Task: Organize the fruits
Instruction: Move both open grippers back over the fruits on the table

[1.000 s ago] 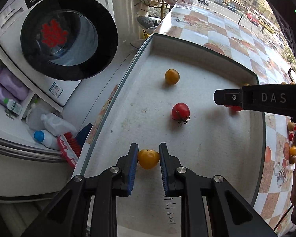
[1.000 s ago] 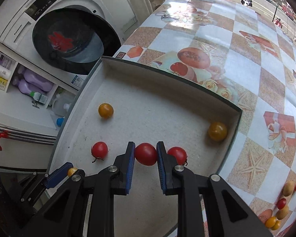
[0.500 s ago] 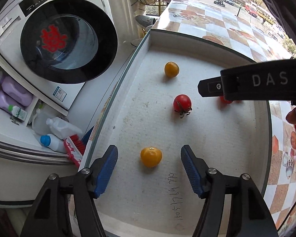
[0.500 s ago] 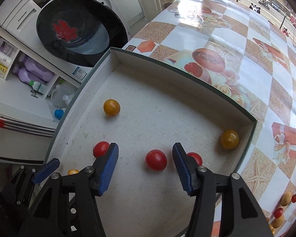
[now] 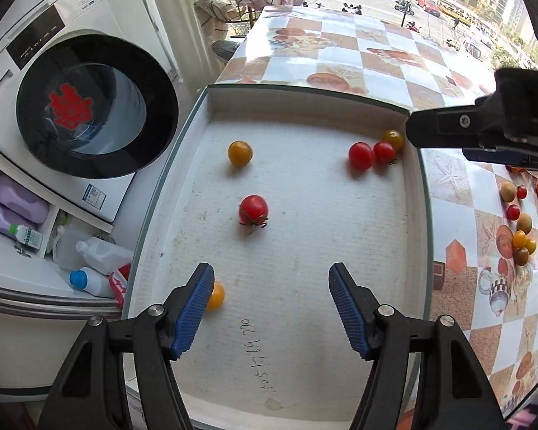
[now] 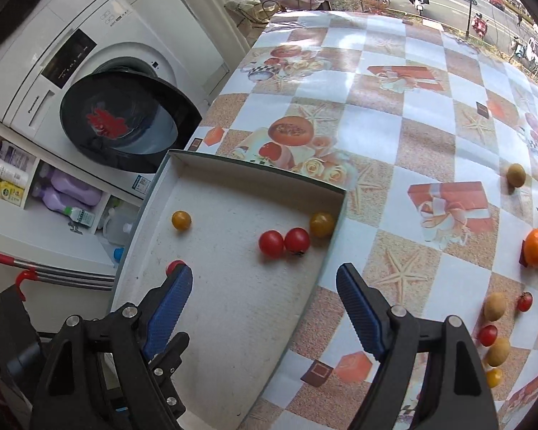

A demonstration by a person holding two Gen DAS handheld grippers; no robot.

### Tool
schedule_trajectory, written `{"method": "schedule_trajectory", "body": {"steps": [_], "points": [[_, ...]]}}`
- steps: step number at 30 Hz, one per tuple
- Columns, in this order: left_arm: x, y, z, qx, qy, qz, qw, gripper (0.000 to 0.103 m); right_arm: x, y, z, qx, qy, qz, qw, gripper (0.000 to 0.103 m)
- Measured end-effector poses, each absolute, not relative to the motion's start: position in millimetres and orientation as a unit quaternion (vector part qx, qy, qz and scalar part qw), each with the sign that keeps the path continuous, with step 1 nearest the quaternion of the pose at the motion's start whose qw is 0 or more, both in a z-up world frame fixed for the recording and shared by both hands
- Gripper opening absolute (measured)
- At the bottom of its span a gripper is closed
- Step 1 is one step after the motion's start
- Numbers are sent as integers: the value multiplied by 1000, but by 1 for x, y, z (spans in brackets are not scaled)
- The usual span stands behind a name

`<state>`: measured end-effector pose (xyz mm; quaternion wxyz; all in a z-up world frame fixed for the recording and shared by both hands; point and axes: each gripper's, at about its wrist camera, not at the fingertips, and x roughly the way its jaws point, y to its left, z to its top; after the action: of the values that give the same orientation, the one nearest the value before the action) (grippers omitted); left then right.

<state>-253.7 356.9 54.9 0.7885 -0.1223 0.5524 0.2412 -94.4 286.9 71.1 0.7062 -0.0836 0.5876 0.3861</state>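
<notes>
1. We count six tomatoes in the tray (image 5: 414, 222): a yellow one (image 5: 240, 153) near the far left, a red one (image 5: 253, 208) mid-tray, two red (image 5: 360, 155) touching each other beside a dull yellow one (image 5: 393, 139) in the far right corner, and one yellow tomato (image 5: 216, 295) near the left wall, partly hidden behind a finger.
2. More fruit (image 6: 495, 306) lies loose on the tabletop (image 6: 394, 136), well apart from the tray on its right: small red and yellow tomatoes, brownish round fruits and an orange (image 6: 537, 247).
3. Our left gripper (image 5: 270, 308) hangs over the near end of the tray, fingers spread wide, holding nothing.
4. Our right gripper (image 6: 263, 302) straddles the tray's right wall, also wide open and empty.
5. We judge we are between placements, with both loads in the tray.
6. Next we should carry a gripper right to the loose fruit, centre one piece between the fingers and close gently, since round fruit rolls.
</notes>
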Motion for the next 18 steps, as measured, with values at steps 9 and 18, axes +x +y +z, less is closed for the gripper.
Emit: {"method": "schedule_trajectory", "body": {"steps": [9, 18], "points": [[-210, 309, 76, -82, 545, 183, 814, 68, -61, 193, 74, -37, 607, 302, 734, 85], [-179, 262, 69, -58, 556, 132, 818, 68, -46, 113, 65, -18, 618, 243, 747, 85]]}}
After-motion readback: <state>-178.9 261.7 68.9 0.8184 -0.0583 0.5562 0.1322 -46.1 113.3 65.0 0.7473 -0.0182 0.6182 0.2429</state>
